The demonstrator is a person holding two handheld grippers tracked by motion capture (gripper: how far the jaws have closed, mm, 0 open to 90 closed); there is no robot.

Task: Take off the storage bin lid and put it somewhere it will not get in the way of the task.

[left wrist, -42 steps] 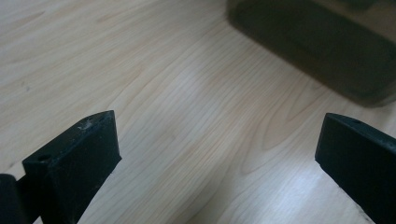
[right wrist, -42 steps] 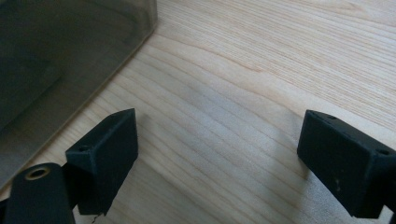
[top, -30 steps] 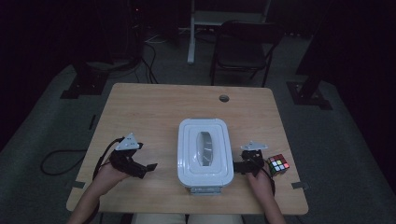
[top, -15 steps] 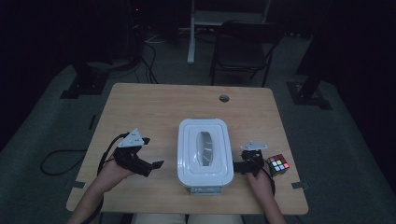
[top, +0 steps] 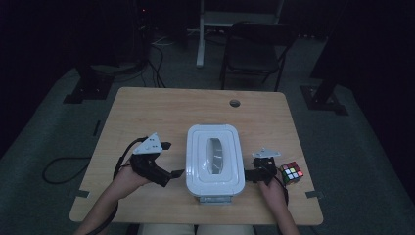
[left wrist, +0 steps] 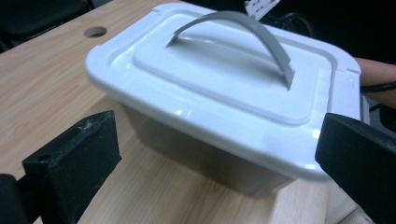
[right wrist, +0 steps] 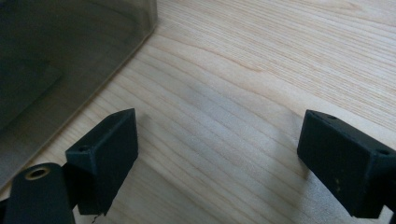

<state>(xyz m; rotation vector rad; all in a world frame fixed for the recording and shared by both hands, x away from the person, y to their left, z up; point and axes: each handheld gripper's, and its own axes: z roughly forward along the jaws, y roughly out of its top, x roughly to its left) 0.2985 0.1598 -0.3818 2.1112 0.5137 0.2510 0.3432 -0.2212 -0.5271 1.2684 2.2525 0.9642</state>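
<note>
Our forearms come in over the desk's near edge. Our left hand (top: 128, 177) holds the left gripper (top: 170, 159) lifted and tilted, pointing right toward desk middle, jaws wide apart; its grey plate faces up. Our right hand (top: 272, 187) holds the right gripper (top: 249, 175) low near the desk's right part, pointing left, jaws spread wide over bare wood. Cables trail back from both along the wrists.
</note>
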